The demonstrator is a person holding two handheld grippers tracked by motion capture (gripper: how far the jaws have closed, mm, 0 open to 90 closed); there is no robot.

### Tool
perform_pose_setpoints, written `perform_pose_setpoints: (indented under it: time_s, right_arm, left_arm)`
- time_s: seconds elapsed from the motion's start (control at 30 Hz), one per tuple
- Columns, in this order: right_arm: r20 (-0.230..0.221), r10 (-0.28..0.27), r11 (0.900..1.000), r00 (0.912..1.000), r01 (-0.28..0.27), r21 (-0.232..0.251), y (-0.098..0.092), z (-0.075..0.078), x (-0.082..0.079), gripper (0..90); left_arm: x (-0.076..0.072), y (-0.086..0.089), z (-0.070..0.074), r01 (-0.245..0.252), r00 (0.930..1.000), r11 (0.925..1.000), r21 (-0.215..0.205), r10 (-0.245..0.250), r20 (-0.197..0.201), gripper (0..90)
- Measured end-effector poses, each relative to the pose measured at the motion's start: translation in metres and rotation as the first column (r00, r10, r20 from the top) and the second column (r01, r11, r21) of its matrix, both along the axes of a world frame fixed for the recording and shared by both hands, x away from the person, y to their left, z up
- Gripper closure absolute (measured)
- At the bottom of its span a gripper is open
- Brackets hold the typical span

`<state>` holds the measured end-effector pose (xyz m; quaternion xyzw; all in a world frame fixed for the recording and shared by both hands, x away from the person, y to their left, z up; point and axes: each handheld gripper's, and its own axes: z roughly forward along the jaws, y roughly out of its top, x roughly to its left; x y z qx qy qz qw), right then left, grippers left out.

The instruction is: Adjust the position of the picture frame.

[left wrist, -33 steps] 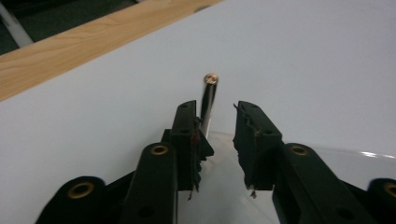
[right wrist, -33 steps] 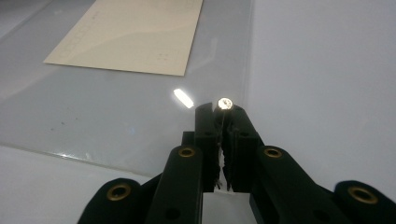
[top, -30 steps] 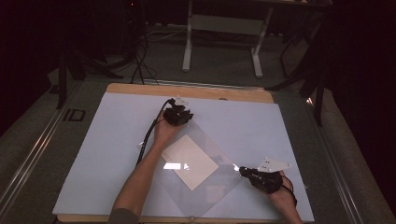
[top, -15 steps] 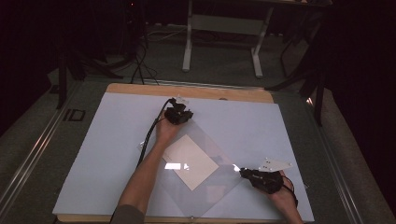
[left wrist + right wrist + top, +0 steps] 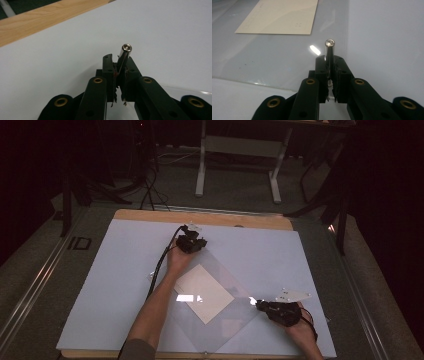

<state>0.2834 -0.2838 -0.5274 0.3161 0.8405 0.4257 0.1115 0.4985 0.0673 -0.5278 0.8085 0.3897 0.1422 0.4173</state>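
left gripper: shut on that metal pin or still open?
Shut on it: the left gripper has its jaws closed against the metal pin, which sticks out past them.

Dark room, light falls mainly on the white tabletop [image 5: 320, 270], which has a wood edge [image 5: 150, 216] at the far side. Grey carpet floor [image 5: 240, 195] beyond. White metal stand [image 5: 239, 145] on 2 legs behind the table. Black cables [image 5: 150, 190] on the floor at far left.
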Motion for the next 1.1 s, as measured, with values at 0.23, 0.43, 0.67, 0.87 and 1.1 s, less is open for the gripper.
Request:
perform_pose_setpoints:
  time_s: [0.23, 0.43, 0.67, 0.87, 1.1]
  right_arm:
    - [-0.036, -0.021, 0.999, 0.9991, 0.023, 0.037, 0.000, 0.002, 0.002, 83.5]
    - [-0.043, -0.051, 0.995, 0.9978, 0.055, 0.081, 0.000, 0.009, 0.008, 81.7]
    - [-0.049, -0.090, 0.989, 0.9947, 0.095, 0.110, -0.004, 0.016, 0.022, 80.9]
    - [-0.052, -0.106, 0.983, 0.9930, 0.113, 0.146, -0.005, 0.027, 0.040, 80.0]
    - [-0.057, -0.112, 0.978, 0.9920, 0.121, 0.171, -0.005, 0.039, 0.066, 79.0]
  left_arm:
    - [-0.001, 0.006, 0.006, 0.012, 0.9998, 0.9999, 0.008, -0.011, -0.013, 84.2]
    - [-0.003, 0.021, 0.015, 0.023, 0.9994, 0.9997, -0.010, -0.024, -0.025, 84.0]
    - [-0.005, 0.040, 0.022, 0.029, 0.9983, 0.9995, -0.015, -0.030, -0.049, 83.9]
    - [-0.007, 0.058, 0.025, 0.008, 0.9958, 0.9992, -0.040, -0.012, -0.090, 83.7]
    - [-0.014, 0.079, 0.030, 0.015, 0.9926, 0.9994, -0.031, -0.019, -0.120, 83.7]
